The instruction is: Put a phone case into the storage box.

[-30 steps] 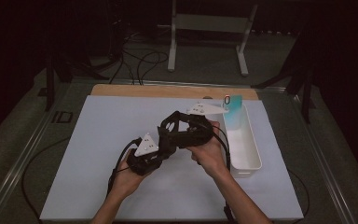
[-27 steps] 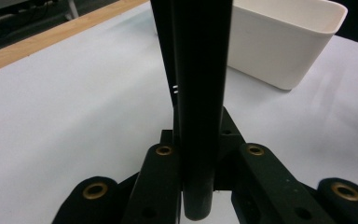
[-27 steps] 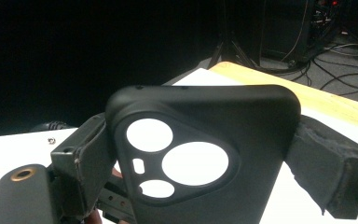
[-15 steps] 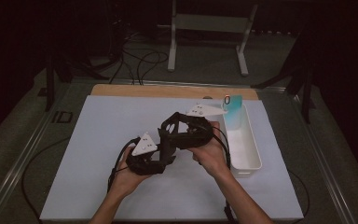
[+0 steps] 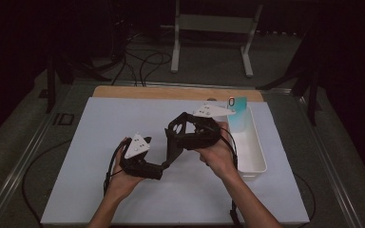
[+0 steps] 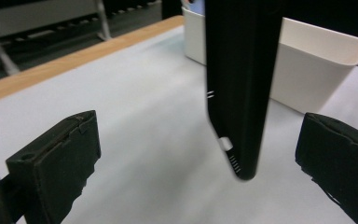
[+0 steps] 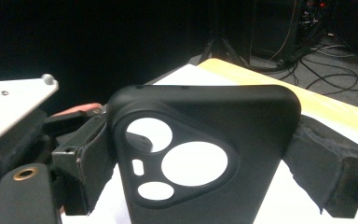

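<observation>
A black phone case (image 7: 256, 140) with a camera cut-out stands upright, and my right gripper (image 7: 207, 158) is shut on its two long edges. In the high view the right gripper (image 5: 180, 133) holds the case (image 5: 172, 145) above the middle of the white mat. My left gripper (image 5: 160, 167) sits just below and left of it. In the left gripper view the case's lower edge (image 6: 240, 93) hangs between the jaws of the left gripper (image 6: 200, 140). Those jaws have just been opening and stand wide apart, neither pad touching the case.
A long white bin (image 5: 253, 152) lies on the mat's right side, with a teal object (image 5: 238, 114) at its far end. A bare wooden strip (image 5: 171, 92) runs along the table's back edge. Cables and a metal stand (image 5: 209, 28) are on the floor beyond.
The left gripper's jaws have opened and let go of the case's lower end. The left hand has drawn slightly back towards the lower left. The right gripper and case have stayed put.
</observation>
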